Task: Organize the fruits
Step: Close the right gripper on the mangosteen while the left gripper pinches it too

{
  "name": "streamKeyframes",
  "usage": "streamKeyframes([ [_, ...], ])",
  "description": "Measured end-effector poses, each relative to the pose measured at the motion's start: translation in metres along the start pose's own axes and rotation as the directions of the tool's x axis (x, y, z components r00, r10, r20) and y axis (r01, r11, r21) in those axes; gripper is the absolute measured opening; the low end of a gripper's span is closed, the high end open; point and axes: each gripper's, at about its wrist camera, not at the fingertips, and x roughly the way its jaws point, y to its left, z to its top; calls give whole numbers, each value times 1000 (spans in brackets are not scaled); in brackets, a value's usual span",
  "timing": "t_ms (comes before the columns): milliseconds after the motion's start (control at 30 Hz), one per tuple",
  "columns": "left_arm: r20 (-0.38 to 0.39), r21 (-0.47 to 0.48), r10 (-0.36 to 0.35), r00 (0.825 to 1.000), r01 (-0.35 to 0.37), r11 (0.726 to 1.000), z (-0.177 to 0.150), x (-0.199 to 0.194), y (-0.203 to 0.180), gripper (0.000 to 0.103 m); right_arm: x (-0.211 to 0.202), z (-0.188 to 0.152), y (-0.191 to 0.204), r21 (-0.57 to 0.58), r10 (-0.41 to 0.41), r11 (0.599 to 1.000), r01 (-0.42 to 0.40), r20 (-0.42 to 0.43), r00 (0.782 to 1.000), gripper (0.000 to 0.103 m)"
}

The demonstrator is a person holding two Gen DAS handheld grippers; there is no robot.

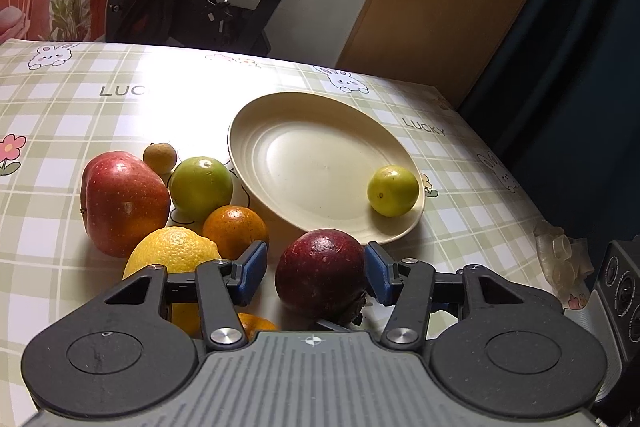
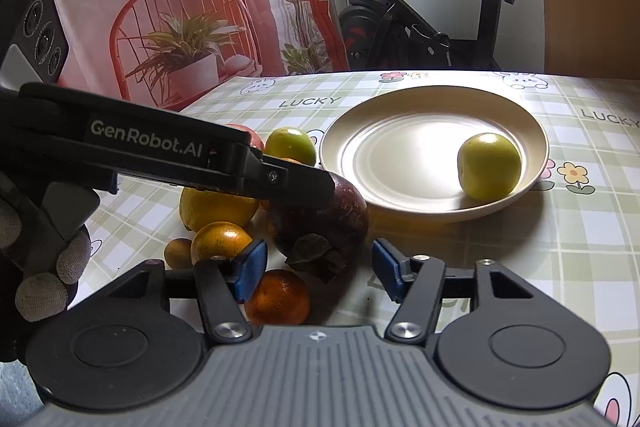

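My left gripper [image 1: 316, 269] is spread wide around the dark red fruit [image 1: 322, 273], right pad touching it, left pad clear, not clamped. My right gripper [image 2: 320, 269] hangs open, holding nothing, just behind that fruit and a small orange [image 2: 278, 297]. Cream plate [image 1: 280, 119] holds one green fruit [image 1: 393, 191]. Red apple [image 1: 124, 201], lemon [image 1: 172, 253] and the other fruit sit clustered left of the plate on the checked tablecloth [image 1: 60, 131].
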Motion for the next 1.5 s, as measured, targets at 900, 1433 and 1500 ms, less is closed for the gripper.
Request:
streamKeyframes([
  [900, -5, 33, -27, 1000, 27, 999, -2, -1, -20, 47, -11, 1, -9, 6, -72, 997, 73, -64, 995, 63],
  [1433, 16, -3, 61, 998, -61, 998, 4, -1, -8, 45, -17, -7, -9, -4, -37, 999, 37, -6, 999, 57],
  [1500, 21, -18, 43, 999, -42, 999, 4, -4, -6, 46, -17, -6, -8, -13, -31, 999, 31, 0, 1000, 54],
])
